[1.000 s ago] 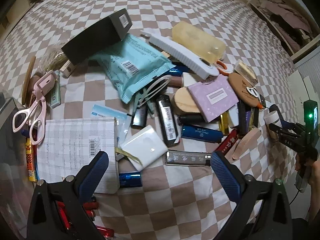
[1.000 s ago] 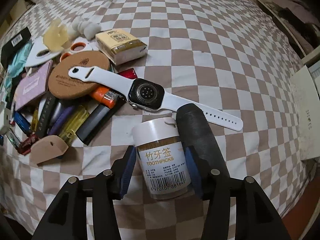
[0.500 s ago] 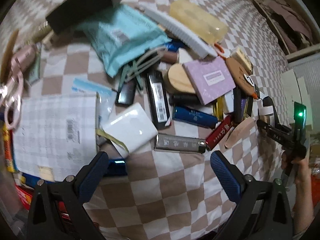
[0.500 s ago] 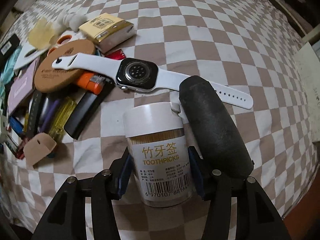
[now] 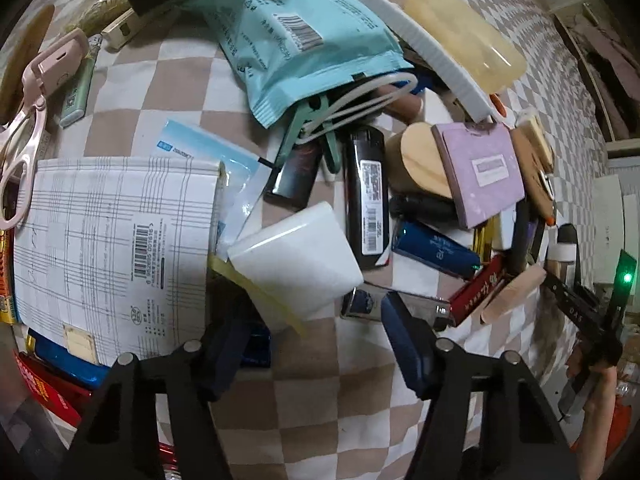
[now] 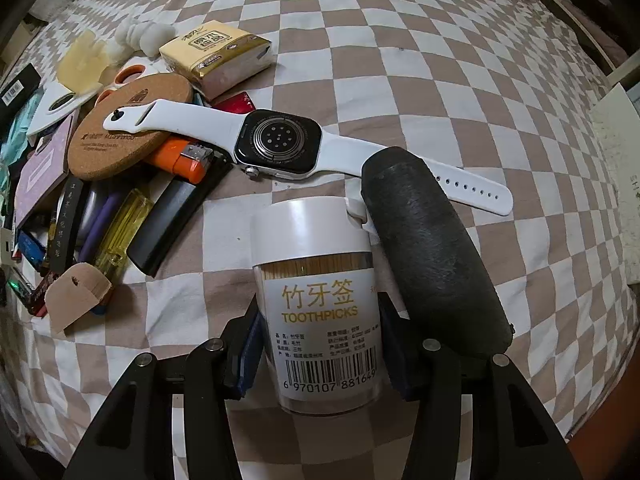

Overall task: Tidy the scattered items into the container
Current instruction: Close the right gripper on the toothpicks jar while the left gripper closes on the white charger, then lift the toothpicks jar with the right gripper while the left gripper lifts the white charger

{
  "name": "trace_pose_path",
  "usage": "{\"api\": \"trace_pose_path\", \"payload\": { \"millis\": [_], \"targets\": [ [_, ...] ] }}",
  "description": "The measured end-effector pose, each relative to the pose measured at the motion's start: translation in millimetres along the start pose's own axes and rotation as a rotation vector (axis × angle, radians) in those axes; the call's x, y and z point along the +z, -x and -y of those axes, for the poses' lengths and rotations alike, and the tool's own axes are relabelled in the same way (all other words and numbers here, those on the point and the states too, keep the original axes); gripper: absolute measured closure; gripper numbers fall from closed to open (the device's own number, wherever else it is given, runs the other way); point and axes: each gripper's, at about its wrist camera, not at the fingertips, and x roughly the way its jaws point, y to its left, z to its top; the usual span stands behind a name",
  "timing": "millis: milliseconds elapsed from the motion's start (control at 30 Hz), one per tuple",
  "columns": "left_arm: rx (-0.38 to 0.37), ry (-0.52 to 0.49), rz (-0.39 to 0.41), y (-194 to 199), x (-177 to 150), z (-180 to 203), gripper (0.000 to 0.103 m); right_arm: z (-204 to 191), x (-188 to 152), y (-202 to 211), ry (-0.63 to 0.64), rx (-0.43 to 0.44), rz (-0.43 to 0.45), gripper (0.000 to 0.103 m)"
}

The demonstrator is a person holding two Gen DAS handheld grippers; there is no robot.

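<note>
Between right tool pads: toothpick jar, full, pinched | left tool: closing over checkered cloth, nothing gripped

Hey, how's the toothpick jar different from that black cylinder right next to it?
The toothpick jar is clear with a white lid and a printed label; the black cylinder is dark, matte and unlabeled. The jar sits between the right gripper pads; the cylinder lies free on the checkered cloth. The jar looks shorter, the cylinder longer. Both are round and lie side by side, close together.
</note>
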Motion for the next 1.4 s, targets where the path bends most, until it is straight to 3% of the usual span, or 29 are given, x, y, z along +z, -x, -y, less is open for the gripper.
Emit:
{"api": "trace_pose_path", "payload": {
  "millis": [267, 333, 467, 700, 900, 1233, 1400],
  "targets": [
    [-0.011, 0.072, 0.028, 1.7, 5.7, -1.3, 0.039, 7.8, -0.8, -0.3, 0.003, 0.009, 0.004, 0.05],
    [0.016, 0.058, 0.046, 3.4, 7.9, -0.2, 0.048, 10.2, -1.1, -0.2, 0.004, 0.011, 0.006, 0.05],
    [0.02, 0.029, 0.046, 4.2, 9.9, 2.3, 0.048, 14.8, -1.2, -0.2, 0.004, 0.013, 0.005, 0.05],
    [0.094, -0.066, 0.07, 11.7, 4.8, 17.7, 0.05, 20.7, -0.6, 0.5, 0.011, 0.005, 0.003, 0.05],
    [0.102, -0.088, 0.077, 20.0, -1.6, 21.6, 0.051, 14.8, -0.5, 4.7, 0.048, -0.045, -0.007, 0.051],
    [0.088, -0.108, 0.085, 34.7, -12.2, 23.1, 0.052, 12.4, -5.7, 23.6, -0.015, 0.167, -0.031, 0.052],
    [0.085, -0.102, 0.093, 37.7, -18.6, 9.7, 0.052, -3.1, -6.8, 39.1, 0.012, 0.215, -0.02, 0.053]
  ]
}}
